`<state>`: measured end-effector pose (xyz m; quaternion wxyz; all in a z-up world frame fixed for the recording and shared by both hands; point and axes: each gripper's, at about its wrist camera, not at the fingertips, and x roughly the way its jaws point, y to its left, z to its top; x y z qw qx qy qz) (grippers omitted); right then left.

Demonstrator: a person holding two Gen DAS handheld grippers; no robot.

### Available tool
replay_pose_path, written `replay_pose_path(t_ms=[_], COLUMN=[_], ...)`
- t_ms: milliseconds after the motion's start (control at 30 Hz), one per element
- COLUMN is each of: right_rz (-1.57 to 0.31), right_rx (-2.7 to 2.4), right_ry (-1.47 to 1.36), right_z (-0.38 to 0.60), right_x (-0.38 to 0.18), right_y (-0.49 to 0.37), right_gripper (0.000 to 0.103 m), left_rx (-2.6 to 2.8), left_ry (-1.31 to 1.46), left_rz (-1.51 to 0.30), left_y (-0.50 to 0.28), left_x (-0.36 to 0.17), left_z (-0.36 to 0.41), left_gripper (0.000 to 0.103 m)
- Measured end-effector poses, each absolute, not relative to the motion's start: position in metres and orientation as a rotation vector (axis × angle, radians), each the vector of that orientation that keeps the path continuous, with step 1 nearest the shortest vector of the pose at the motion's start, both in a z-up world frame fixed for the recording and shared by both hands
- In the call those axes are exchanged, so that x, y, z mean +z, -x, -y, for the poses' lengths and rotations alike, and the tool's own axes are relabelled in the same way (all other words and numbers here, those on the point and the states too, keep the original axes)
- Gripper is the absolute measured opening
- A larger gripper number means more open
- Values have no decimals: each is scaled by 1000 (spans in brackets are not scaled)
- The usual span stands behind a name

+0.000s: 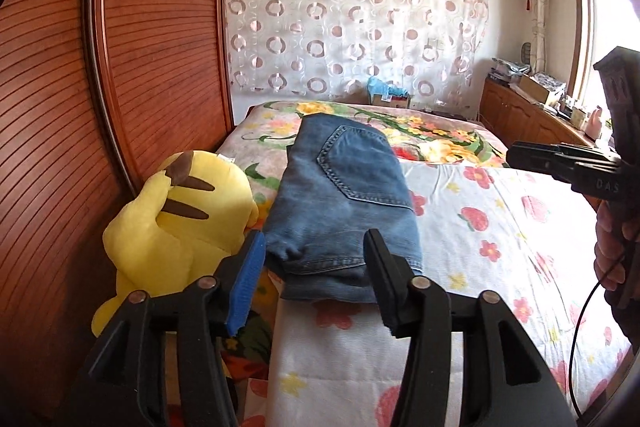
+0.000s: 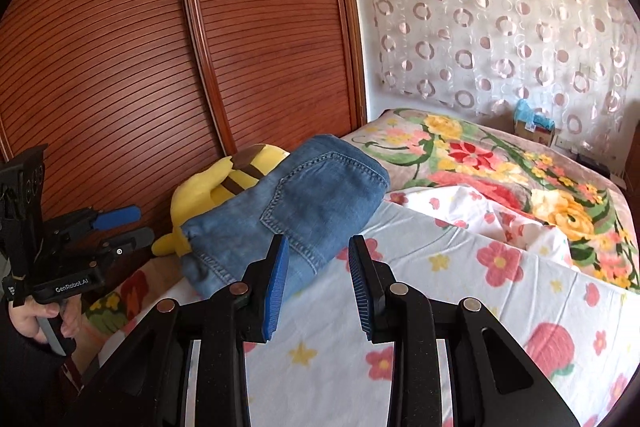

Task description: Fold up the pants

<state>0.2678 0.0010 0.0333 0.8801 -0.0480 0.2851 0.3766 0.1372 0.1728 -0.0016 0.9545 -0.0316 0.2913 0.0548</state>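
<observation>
My left gripper (image 1: 312, 251), low centre of its view: jaws spread wide, nothing between them, hanging just short of the near edge of the jeans (image 1: 344, 195). My right gripper (image 2: 318, 259), bottom centre of its view: jaws also apart, empty, above the white flowered sheet (image 2: 440, 291). Jeans: folded into a thick bundle, back pocket up, lying mid-frame on the bed (image 1: 276, 115), partly on the sheet. Yellow plush toy (image 1: 180, 215): left of the jeans, touching them, next to the wooden wardrobe (image 1: 152, 39). Background: circle-pattern curtain (image 1: 352, 15), upper centre.
</observation>
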Motion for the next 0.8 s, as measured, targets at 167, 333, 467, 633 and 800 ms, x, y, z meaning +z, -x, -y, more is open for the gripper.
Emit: replay_pose_path(t_ms=[167, 333, 467, 633, 800], right_rz=[-583, -576, -576, -572, -574], right_rx=[790, 787, 784, 784, 775], right_ry=[110, 120, 124, 130, 124], right_z=[4, 9, 12, 12, 14], right_x=[34, 33, 32, 32, 31], right_y=[-253, -242, -236, -228, -220], right_gripper=[32, 32, 38, 48, 70], left_rx=[105, 106, 108, 106, 111], left_ry=[64, 69, 63, 58, 56], left_rz=[-568, -555, -550, -566, -569], left_y=[-128, -123, -119, -116, -106], left_x=[6, 11, 13, 13, 10], left_z=[-165, -161, -155, -148, -142], left_gripper=[88, 103, 103, 103, 103])
